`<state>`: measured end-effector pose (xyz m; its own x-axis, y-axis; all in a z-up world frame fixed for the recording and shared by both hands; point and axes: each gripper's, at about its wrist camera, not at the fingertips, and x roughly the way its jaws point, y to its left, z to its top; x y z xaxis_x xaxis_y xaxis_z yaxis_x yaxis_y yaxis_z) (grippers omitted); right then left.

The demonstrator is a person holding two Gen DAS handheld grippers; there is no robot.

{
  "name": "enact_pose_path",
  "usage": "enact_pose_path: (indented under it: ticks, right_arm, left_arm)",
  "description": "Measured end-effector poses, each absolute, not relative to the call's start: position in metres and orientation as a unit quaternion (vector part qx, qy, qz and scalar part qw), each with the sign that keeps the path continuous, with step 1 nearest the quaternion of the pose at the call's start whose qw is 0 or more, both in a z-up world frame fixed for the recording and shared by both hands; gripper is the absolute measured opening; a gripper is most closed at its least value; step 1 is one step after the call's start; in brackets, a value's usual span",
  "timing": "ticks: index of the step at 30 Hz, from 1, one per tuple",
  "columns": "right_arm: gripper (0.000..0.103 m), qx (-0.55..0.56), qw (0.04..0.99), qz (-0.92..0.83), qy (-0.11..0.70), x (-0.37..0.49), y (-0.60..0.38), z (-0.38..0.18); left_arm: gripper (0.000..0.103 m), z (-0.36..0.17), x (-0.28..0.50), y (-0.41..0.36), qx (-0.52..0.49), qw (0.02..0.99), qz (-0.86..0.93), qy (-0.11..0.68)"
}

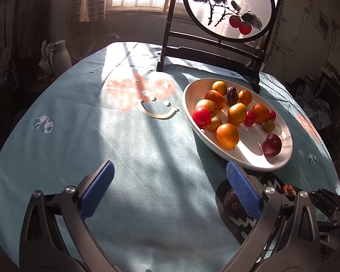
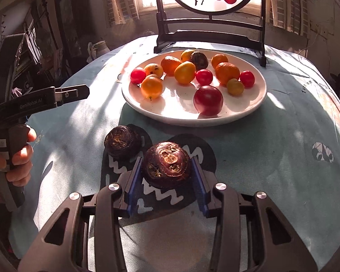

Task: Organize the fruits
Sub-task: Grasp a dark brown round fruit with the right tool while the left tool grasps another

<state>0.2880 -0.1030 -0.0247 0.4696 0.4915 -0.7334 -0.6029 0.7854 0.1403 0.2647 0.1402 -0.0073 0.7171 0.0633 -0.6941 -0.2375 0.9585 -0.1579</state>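
Observation:
A white plate [image 2: 249, 108] on the blue tablecloth holds several small fruits: orange, yellow, red and one dark one; it also shows in the left wrist view [image 1: 190, 95]. My right gripper [image 2: 166, 170] is shut on a dark brown round water chestnut [image 2: 166, 167] just in front of the plate. A second dark water chestnut [image 2: 122, 141] lies on the cloth to its left, seen partly behind a finger in the left wrist view [image 1: 231, 200]. My left gripper [image 1: 170, 176] is open and empty over bare cloth, left of the plate.
A dark wooden stand with a round painted screen [image 1: 229, 6] stands behind the plate at the table's far edge. A white jug [image 1: 61, 56] sits beyond the table at the left. The left gripper's body [image 2: 43, 100] shows at the left of the right wrist view.

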Motion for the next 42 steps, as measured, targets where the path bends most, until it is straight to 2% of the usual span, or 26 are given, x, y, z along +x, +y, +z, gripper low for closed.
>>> enact_pose_path:
  ticks: [17, 23, 28, 33, 37, 39, 42]
  right_arm:
    - [0.042, -0.028, 0.860, 0.301, 0.411, 0.284, -0.130, -0.023]
    - [0.042, -0.026, 0.861, 0.301, 0.409, 0.284, -0.132, -0.022]
    - [0.042, -0.023, 0.863, 0.300, 0.407, 0.283, -0.133, -0.020]
    - [0.042, -0.022, 0.864, 0.299, 0.405, 0.283, -0.133, -0.019]
    - [0.042, -0.023, 0.866, 0.296, 0.403, 0.283, -0.134, -0.019]
    - [0.042, -0.023, 0.866, 0.295, 0.403, 0.283, -0.134, -0.020]
    - [0.042, -0.023, 0.866, 0.295, 0.404, 0.284, -0.134, -0.020]
  left_arm:
    - [0.098, -0.032, 0.266, 0.053, 0.036, 0.915, -0.042, 0.401]
    - [0.080, -0.039, 0.268, 0.039, 0.060, 0.908, -0.060, 0.410]
    - [0.073, -0.046, 0.272, 0.035, 0.060, 0.903, -0.059, 0.422]
    - [0.062, -0.052, 0.274, 0.030, 0.070, 0.898, -0.062, 0.430]
    - [0.059, -0.052, 0.273, 0.031, 0.061, 0.898, -0.059, 0.431]
    - [0.045, -0.052, 0.273, 0.033, 0.053, 0.898, -0.064, 0.433]
    - [0.045, -0.051, 0.271, 0.031, 0.055, 0.897, -0.063, 0.433]
